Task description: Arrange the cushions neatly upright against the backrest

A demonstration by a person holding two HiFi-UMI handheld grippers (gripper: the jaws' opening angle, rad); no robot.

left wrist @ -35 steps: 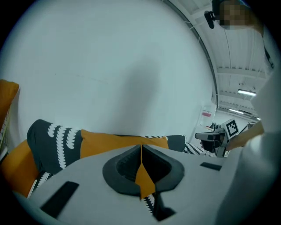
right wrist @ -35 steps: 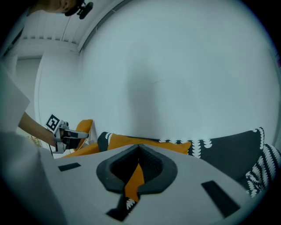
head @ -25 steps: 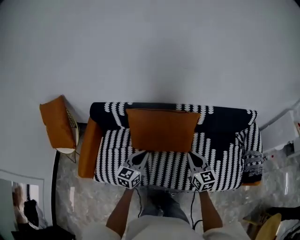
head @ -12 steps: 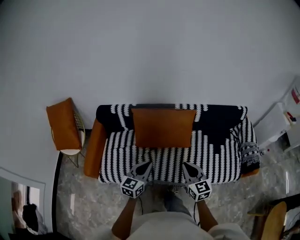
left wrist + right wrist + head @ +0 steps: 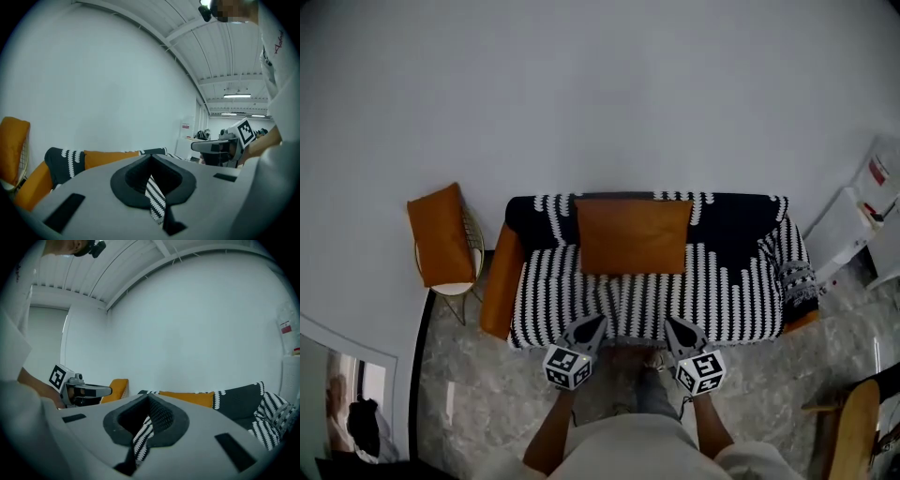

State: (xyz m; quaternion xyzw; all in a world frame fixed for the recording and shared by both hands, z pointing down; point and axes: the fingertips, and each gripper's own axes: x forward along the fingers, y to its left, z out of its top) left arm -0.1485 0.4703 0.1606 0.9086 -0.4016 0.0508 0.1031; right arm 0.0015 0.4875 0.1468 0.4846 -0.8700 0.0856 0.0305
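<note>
An orange cushion (image 5: 633,234) stands upright against the middle of the backrest of the black-and-white patterned sofa (image 5: 731,281). A second orange cushion (image 5: 441,232) leans on a small wire chair (image 5: 457,287) left of the sofa. My left gripper (image 5: 592,322) and right gripper (image 5: 670,322) hover side by side at the sofa's front edge, both shut and empty, well short of the cushion. The left gripper view shows the sofa cushion (image 5: 110,157) beyond the shut jaws. From the right gripper view the same cushion (image 5: 187,398) and the chair cushion (image 5: 119,387) are visible.
A small grey patterned cushion or throw (image 5: 797,281) lies at the sofa's right arm. White cabinets (image 5: 853,225) stand to the right, and a wooden chair (image 5: 853,431) at bottom right. The sofa backs onto a white wall; marble floor lies under my feet.
Both grippers have drawn back from the seat near the cushion to the sofa's front edge, still shut. The whole view has backed away; the cushion stays upright.
</note>
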